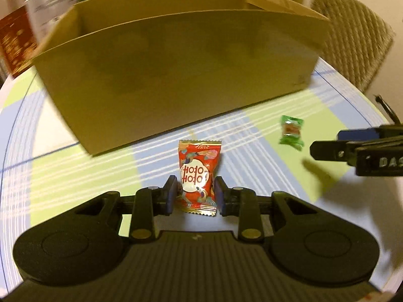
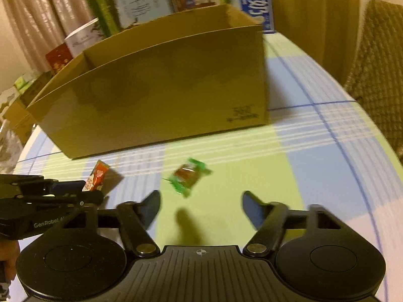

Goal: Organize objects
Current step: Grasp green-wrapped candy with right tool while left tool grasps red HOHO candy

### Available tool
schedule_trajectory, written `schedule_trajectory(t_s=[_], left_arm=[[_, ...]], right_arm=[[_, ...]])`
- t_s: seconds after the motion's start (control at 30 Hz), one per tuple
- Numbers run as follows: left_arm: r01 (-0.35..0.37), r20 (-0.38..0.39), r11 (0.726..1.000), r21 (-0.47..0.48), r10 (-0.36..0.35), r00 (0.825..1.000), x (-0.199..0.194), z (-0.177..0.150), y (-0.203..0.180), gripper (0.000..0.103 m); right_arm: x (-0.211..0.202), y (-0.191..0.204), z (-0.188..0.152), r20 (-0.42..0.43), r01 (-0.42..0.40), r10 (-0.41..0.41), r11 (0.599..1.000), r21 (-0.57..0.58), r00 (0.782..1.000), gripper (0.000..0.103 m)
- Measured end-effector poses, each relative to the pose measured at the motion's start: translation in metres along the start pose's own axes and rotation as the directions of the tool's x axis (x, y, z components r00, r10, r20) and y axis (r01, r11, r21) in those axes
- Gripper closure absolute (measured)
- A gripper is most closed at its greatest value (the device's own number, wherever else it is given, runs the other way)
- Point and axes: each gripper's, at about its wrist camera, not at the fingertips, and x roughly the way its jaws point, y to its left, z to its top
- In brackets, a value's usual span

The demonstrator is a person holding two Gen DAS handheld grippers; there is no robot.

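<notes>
Red foil shows between the pads of the left hand-held gripper (image 1: pixel 194 192), which pinches a red candy packet (image 1: pixel 199 176) upright just above the surface (image 1: pixel 75 173), a checked cloth of green, blue and white. To its right, the right hand-held gripper (image 2: pixel 201 210) hangs with its fingers spread wide and nothing between them; a green-wrapped candy (image 2: pixel 187 177) lies on the cloth just ahead of its tips, apart from them. Beyond both sweets stands an open cardboard box (image 1: pixel 176 75), resting on the cloth. Behind the box, printed cartons (image 2: pixel 141 2) and a curtain (image 2: pixel 42 12) appear blurred, with a woven chair (image 1: pixel 352 40) at far right.
</notes>
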Motion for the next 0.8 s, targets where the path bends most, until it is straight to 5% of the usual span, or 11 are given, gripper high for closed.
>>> schedule_trajectory(t_s=[0.13, 0.47, 0.8], left_arm=[[0.042, 0.018, 0.996, -0.078, -0.040, 0.999, -0.002, -0.003, 0.014, 0.075], [0.070, 0.036, 0.993, -0.098, -0.066, 0.997, 0.002, -0.004, 0.013, 0.071], [0.048, 0.034, 0.995, -0.087, -0.045, 0.998, 0.006, -0.004, 0.008, 0.070]], right_arm=[[0.016, 0.011, 0.003, 0.010, -0.003, 0.003, 0.999, -0.033, 1.000, 0.041], [0.047, 0.037, 0.005, 0.055, 0.023, -0.015, 0.989, -0.143, 0.998, 0.047], [0.049, 0.043, -0.005, 0.080, 0.104, -0.087, 0.965, -0.240, 0.993, 0.079]])
